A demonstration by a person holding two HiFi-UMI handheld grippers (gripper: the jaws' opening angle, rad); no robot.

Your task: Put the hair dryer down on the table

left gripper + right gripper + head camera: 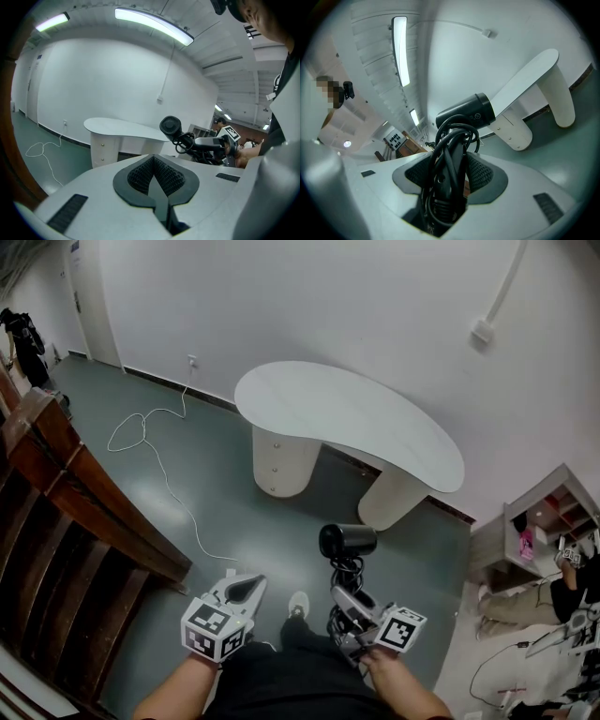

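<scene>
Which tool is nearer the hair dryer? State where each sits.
Right. The right tool clamps the hair dryer by its cord-wrapped handle; the left tool is off to its left, shut and empty, not touching it.

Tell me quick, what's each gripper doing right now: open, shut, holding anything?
Left gripper: closed, nothing between its jaws.
Right gripper: closed on the hair dryer, around its cord-wrapped handle.

Black hair dryer aloft, near white table.
</scene>
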